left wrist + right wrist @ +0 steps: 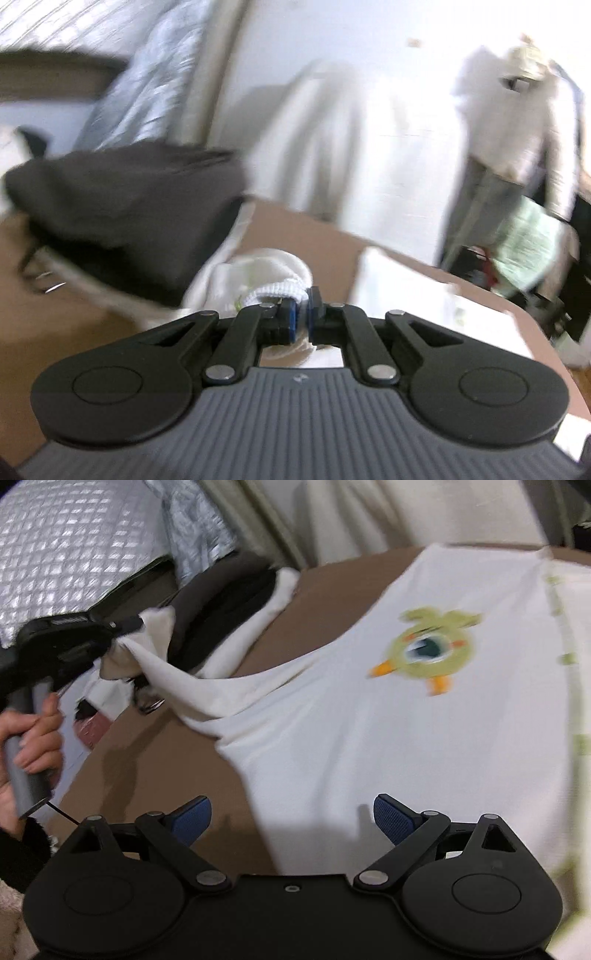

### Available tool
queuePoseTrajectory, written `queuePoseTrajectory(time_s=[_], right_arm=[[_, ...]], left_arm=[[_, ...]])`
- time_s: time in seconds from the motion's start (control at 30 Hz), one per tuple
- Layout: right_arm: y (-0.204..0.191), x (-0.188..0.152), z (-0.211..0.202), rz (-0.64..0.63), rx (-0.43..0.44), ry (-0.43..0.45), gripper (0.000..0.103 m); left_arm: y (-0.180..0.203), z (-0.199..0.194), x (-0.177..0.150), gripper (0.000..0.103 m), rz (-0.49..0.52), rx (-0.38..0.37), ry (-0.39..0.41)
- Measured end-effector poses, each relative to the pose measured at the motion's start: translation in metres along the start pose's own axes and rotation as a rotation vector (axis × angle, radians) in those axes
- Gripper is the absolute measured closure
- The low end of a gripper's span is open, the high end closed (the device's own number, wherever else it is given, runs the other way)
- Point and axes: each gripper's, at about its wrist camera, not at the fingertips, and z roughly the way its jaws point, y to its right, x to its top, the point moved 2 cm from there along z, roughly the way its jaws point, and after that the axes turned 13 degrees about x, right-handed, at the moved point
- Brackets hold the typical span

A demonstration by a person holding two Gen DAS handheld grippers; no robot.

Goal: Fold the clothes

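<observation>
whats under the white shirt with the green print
The white shirt lies on a brown table, bare beside it. What the cloth covers cannot be seen. The left tool lifts one corner.

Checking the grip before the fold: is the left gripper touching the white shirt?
Touching. The left wrist view shows the left gripper with jaws shut on a bunched edge of the white shirt.

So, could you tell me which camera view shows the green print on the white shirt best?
The right wrist view: the green print sits in plain sight on the white shirt. The left wrist view shows only bunched fabric in the left gripper, no print.
</observation>
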Motion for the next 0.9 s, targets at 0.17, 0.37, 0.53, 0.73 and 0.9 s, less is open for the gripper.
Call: queuePoseTrajectory(time_s=[0.17, 0.37, 0.53, 0.73, 0.9], right_arm=[[0.032, -0.020, -0.040, 0.118, -0.094, 0.050, 0.006], [0.055, -0.032, -0.073, 0.217, -0.100, 0.146, 0.006], [0.067, -0.041, -0.086, 0.277, -0.102, 0.187, 0.007], [0.067, -0.050, -0.096, 0.291, -0.137, 0.189, 0.009], [0.078, -0.037, -0.110, 0.269, -0.247, 0.220, 0.009]], left_arm=[[0.107, -0.020, -0.005, 0.098, 0.106, -0.274, -0.049], [0.204, -0.011, -0.045, 0.070, 0.221, -0.558, -0.298], [0.198, -0.012, -0.062, 0.023, 0.304, -0.655, -0.319], [0.113, 0.041, -0.066, 0.011, 0.490, -0.098, -0.289], [0.047, 0.078, -0.077, 0.012, 0.513, 0.125, -0.383]])
